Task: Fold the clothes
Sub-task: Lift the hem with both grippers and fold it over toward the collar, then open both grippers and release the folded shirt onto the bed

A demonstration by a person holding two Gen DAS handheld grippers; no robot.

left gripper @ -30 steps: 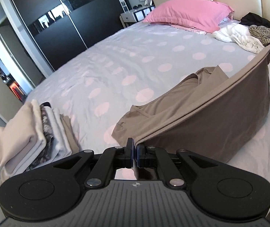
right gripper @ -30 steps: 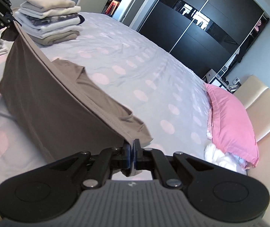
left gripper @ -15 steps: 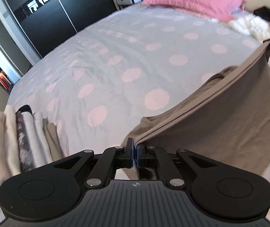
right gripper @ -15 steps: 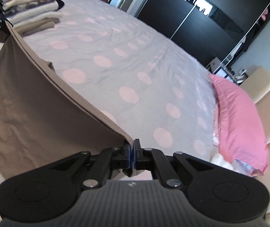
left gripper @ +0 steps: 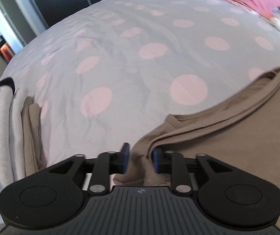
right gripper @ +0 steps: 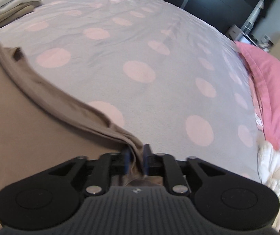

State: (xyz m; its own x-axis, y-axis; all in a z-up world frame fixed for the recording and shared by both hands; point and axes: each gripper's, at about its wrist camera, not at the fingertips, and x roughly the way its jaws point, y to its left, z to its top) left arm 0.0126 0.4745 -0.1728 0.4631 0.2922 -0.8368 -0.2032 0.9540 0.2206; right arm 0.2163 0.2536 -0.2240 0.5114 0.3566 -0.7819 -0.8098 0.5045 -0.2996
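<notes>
Left hand-held gripper (left gripper: 139, 159): jaws parted and opening, with the taupe garment (left gripper: 228, 137) bunched loosely between its blue pads, unpinched. Right hand-held gripper (right gripper: 136, 161) is opening too, a narrower gap, a fold of that garment standing between the pads. It lies on the dotted bed (left gripper: 140, 58). Stacked folded clothes (left gripper: 6, 129) are cut off at the frame's edge; motion blurs the far pink pillow (right gripper: 273, 90).

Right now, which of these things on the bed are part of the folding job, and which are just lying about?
Part of the job:
- brown garment
- left tool, opening
- right tool, opening
- stack of folded clothes

Lying about:
- pink pillow
- white crumpled cloth
- dotted bedspread
</notes>
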